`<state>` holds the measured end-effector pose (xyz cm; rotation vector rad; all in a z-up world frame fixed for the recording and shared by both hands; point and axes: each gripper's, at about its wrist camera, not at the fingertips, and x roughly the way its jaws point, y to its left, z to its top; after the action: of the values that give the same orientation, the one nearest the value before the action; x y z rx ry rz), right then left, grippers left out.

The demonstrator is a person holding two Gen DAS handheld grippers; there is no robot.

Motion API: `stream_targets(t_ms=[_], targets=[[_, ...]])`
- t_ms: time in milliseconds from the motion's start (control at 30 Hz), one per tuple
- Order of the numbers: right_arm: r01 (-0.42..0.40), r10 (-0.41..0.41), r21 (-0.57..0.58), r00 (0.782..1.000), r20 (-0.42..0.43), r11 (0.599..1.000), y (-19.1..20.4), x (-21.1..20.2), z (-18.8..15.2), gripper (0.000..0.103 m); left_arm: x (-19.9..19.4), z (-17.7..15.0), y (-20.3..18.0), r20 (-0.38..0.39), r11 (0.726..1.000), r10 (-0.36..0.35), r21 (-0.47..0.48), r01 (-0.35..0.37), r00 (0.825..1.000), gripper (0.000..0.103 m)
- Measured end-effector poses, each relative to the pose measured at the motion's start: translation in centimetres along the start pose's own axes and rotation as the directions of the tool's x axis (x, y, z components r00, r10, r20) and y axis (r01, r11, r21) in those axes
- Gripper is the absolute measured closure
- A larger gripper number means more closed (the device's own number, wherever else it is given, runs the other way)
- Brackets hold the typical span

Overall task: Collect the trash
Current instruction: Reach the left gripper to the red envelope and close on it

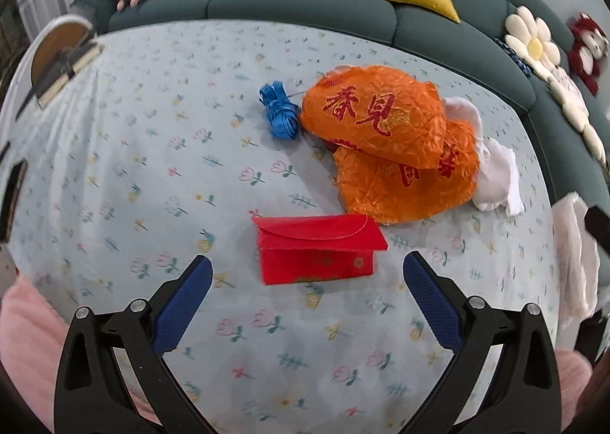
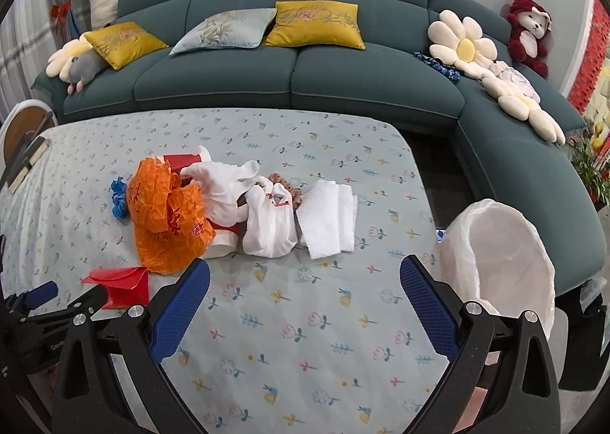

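Left wrist view: low, close over the table (image 1: 114,151), facing the sofa (image 1: 305,10), red envelope (image 1: 318,249) at lower centre. Right wrist view: higher, farther back, same facing; envelope (image 2: 122,285) at lower left. Both share orange wrapper (image 1: 381,117) (image 2: 164,212).

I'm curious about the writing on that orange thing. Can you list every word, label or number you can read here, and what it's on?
"恭" (likely) and "見": large red characters on the upper crinkled orange foil sheet.
Lower orange foil sheet: red characters partly covered, unreadable.
Red paper envelope: small gold print, too blurred to read.
Black gripper frame: tiny white lettering, unreadable.
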<state>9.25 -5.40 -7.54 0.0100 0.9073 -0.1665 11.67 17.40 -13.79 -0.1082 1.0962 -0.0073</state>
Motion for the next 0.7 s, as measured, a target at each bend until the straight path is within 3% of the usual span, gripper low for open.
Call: stream_targets(t_ms=[300, 533, 600, 700], targets=[[-0.010, 0.010, -0.021, 0.999, -0.036, 1.000, 1.2, 2.9, 0.8, 0.008, 3.7, 0.4, -2.4, -0.023, 0.992, 0.059, 0.115, -0.056, 0.998, 0.007], [-0.023, 0.022, -0.019, 0.998, -0.061, 1.000, 1.7, 5.1, 1.3, 0.008, 5.7, 1.0, -2.2, -0.063, 0.993, 0.053, 0.106, -0.046, 0.997, 0.007], [-0.023, 0.022, -0.013, 0.997, -0.073, 1.000, 1.7, 5.9, 1.5, 0.008, 5.6, 1.1, -2.0, -0.053, 0.994, 0.043, 0.099, -0.037, 0.998, 0.010], [-0.039, 0.039, 0.004, 0.995, -0.091, 0.999, 1.8, 7.0, 1.6, 0.008, 5.7, 1.4, -2.0, -0.058, 0.995, 0.020, 0.097, -0.015, 0.998, 0.022]])
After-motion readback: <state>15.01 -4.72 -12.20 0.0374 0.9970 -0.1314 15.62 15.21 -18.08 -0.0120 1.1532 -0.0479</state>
